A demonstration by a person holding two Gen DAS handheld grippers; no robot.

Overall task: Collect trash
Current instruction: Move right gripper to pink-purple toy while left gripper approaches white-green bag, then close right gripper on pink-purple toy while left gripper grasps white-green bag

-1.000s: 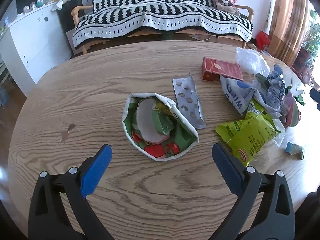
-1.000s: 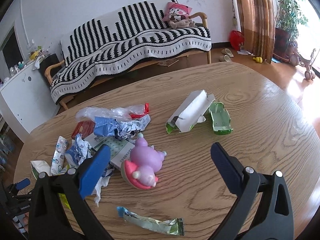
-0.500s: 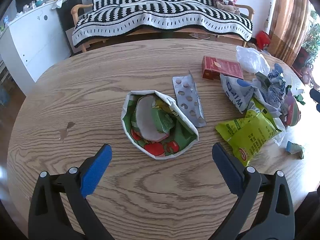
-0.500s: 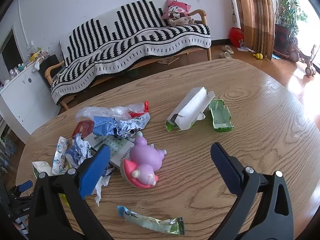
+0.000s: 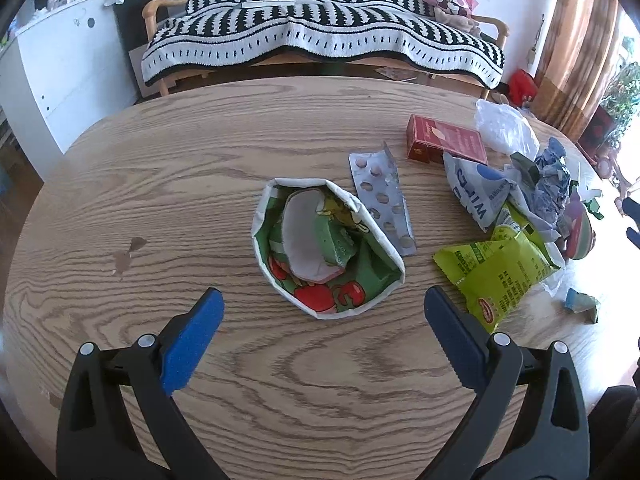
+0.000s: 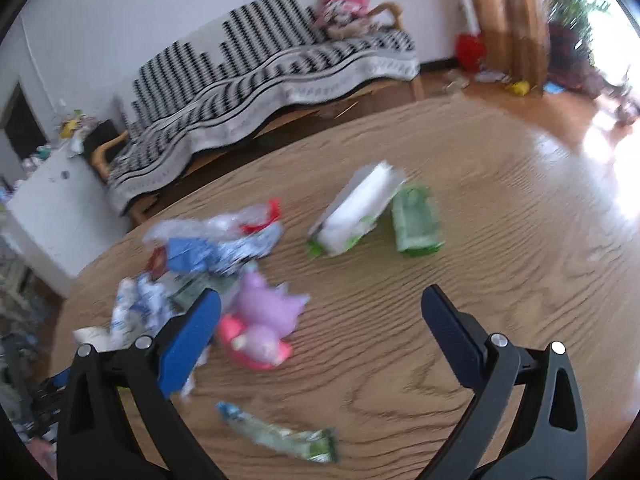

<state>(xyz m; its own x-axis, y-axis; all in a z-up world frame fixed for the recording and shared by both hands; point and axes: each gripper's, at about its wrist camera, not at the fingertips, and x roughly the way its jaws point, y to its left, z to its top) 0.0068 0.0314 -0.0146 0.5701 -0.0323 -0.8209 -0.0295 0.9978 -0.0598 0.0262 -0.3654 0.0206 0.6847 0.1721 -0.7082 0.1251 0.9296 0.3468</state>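
Observation:
My left gripper (image 5: 322,312) is open and empty, just short of an open paper carton (image 5: 324,252) printed green with red tomatoes. A silver pill blister (image 5: 382,200), a red box (image 5: 446,144), a white and blue wrapper (image 5: 476,192) and a green snack bag (image 5: 500,272) lie to its right. My right gripper (image 6: 320,312) is open and empty above the table. A purple and pink toy (image 6: 260,328), crumpled blue and white wrappers (image 6: 216,252), a white carton (image 6: 360,208), a green tray (image 6: 416,220) and a foil wrapper (image 6: 280,436) lie before it. This view is blurred.
The round wooden table (image 5: 200,168) stands before a sofa with a striped black and white blanket (image 5: 320,32). A white cabinet (image 5: 68,72) is at the left. A clear plastic bag (image 5: 504,128) lies at the table's far right. Curtains (image 6: 504,16) hang at the right.
My right gripper is moving, so its view has turned blurred and shifted a little. My left gripper has edged slightly back from the carton. Both stay open.

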